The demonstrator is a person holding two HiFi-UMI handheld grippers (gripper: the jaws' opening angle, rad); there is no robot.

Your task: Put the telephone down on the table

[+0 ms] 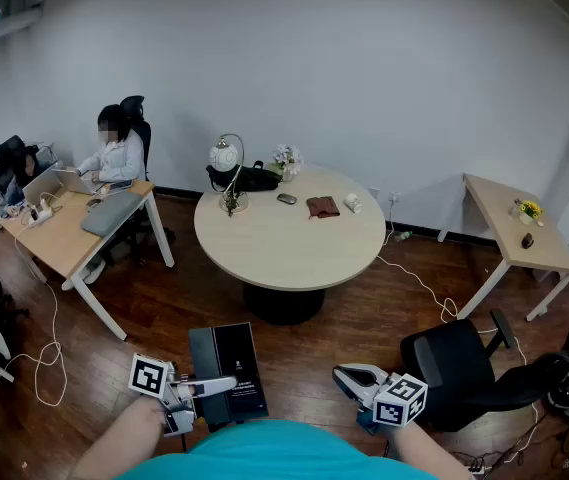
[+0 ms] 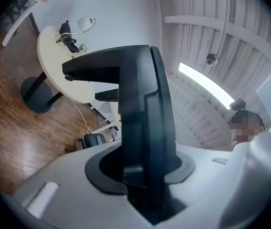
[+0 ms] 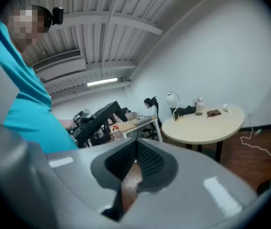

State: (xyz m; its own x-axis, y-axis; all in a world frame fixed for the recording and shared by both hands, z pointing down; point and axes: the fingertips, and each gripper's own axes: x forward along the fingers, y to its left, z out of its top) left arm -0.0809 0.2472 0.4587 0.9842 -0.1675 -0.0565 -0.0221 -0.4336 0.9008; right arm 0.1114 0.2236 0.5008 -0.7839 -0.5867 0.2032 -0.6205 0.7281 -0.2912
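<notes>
Telephone (image 1: 229, 363) held by left gripper (image 1: 219, 383), not on counter (image 1: 294, 253) yet
Head view: telephone near the person, over the floor (round counter well beyond it). Left gripper view: fingers clamped on the black telephone. Right gripper view: right gripper (image 3: 134, 149) fingers closed, nothing between them.

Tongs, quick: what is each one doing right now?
Left tongs: closed on the black telephone.
Right tongs: shut, nothing held.

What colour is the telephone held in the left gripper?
Black. The telephone shows best in the head view.
</notes>
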